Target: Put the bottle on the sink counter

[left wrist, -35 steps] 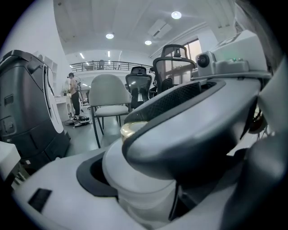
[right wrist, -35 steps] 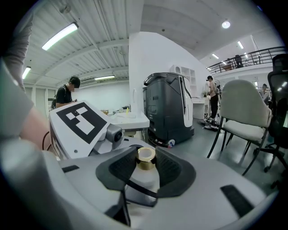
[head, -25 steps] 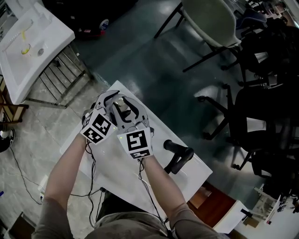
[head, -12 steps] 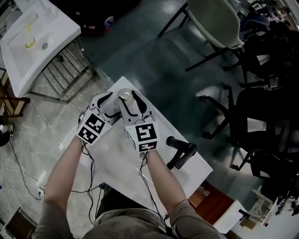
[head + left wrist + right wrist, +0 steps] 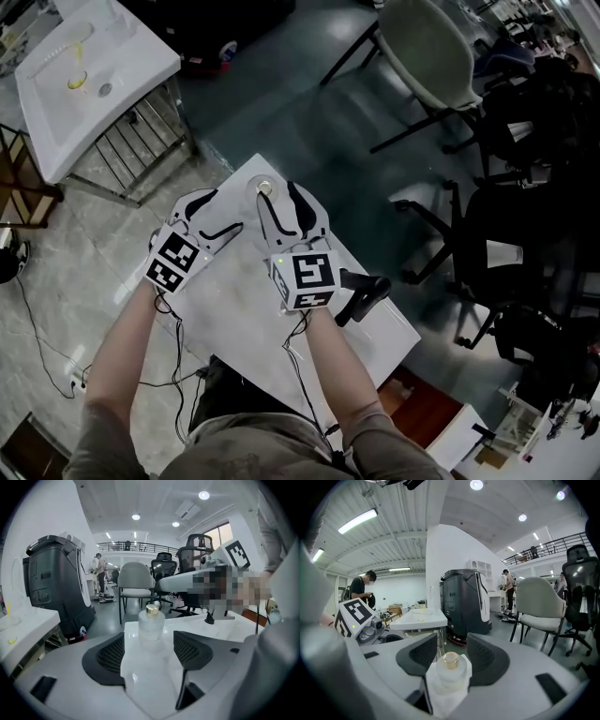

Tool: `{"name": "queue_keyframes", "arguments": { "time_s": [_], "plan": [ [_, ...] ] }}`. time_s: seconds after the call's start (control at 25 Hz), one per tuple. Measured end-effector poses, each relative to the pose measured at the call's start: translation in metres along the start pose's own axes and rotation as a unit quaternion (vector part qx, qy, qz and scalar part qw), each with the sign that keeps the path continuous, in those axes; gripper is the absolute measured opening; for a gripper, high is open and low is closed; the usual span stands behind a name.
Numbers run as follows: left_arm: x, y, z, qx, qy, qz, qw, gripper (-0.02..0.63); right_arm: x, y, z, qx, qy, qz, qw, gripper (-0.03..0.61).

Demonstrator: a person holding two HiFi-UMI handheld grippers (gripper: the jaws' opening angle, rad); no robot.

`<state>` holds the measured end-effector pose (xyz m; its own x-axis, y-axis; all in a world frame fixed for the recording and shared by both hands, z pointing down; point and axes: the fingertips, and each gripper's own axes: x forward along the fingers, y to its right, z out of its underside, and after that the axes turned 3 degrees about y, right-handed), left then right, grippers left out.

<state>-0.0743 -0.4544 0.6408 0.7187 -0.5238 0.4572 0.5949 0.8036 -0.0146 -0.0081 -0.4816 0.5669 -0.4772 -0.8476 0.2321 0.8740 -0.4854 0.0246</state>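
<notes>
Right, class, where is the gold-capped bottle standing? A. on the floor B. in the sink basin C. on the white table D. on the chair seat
C: the bottle stands upright on the white table, near its far corner.

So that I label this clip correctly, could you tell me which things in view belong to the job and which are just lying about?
Belong to the job:
bottle, standing on the white table
sink counter

Lying about:
black object on the table
pale chair
black office chairs
dark machine
</notes>
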Motion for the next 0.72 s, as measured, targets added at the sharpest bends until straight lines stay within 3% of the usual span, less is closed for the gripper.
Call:
{"name": "queue_keyframes", "arguments": {
  "time_s": [0.16, 0.2, 0.24, 0.44, 0.72],
  "plan": [
    [-0.026, 0.003, -0.024, 0.007, 0.022, -0.007, 0.9997, 0.322, -0.016, -0.005, -0.025, -0.028, 0.002, 0.004, 1.0, 0.14],
    [-0.033, 0.002, -0.032, 0.007, 0.031, -0.014, 0.9994, 0.279, -0.02, -0.007, -0.032, -0.031, 0.004, 0.005, 0.999, 0.126],
    [-0.041, 0.001, -0.04, 0.005, 0.04, -0.023, 0.9989, 0.197, -0.024, -0.008, -0.039, -0.033, 0.007, 0.006, 0.999, 0.118],
    [-0.072, 0.004, -0.076, -0.007, 0.068, -0.047, 0.9965, 0.103, -0.053, -0.013, -0.075, -0.035, 0.028, 0.011, 0.999, 0.091],
    [-0.123, 0.018, -0.126, -0.006, 0.106, -0.084, 0.9908, 0.052, -0.1, -0.026, -0.124, -0.036, 0.051, 0.015, 0.998, 0.074]
  ]
}}
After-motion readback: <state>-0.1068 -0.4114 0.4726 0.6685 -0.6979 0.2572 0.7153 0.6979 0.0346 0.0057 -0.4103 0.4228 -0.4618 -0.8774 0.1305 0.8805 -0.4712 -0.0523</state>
